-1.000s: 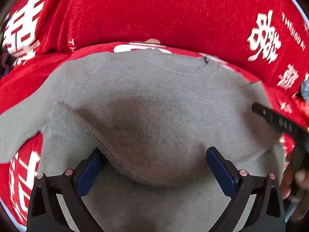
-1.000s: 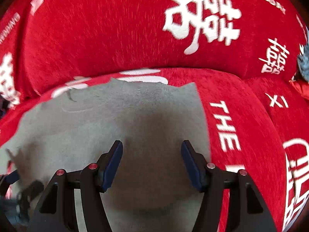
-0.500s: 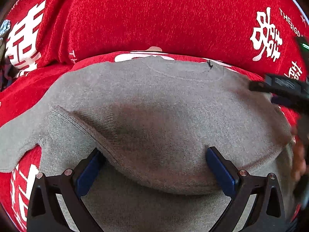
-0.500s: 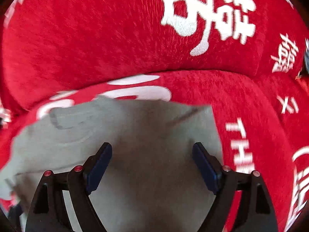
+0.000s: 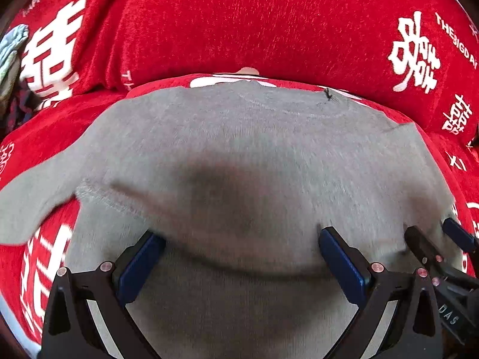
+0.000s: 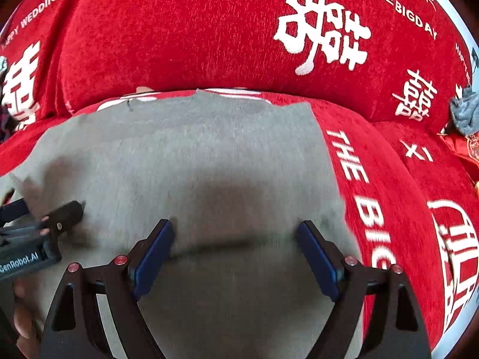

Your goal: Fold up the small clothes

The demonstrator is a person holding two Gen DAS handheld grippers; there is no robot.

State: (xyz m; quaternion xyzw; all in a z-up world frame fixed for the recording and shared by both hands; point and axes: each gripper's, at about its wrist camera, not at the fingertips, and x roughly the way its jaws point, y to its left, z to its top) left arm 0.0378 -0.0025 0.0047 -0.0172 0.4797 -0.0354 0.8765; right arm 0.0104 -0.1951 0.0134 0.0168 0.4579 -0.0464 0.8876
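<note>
The left gripper (image 5: 239,257) is spread wide, low over the one grey sweater (image 5: 254,155), and holds nothing. The right gripper (image 6: 236,248) is also spread and empty, side by side with the left one. The sweater lies flat on the red sofa seat (image 6: 389,179), its neckline toward the backrest (image 5: 239,24), its long axis running front to back.

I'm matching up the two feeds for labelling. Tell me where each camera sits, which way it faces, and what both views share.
Left wrist: sits on the left gripper, faces forward over the grey sweater toward the red sofa cover; its open blue-padded fingers show, with the right gripper at the right edge.
Right wrist: sits on the right gripper, same heading; the left gripper shows at left.
Shared: the sweater and the sofa cover.
</note>
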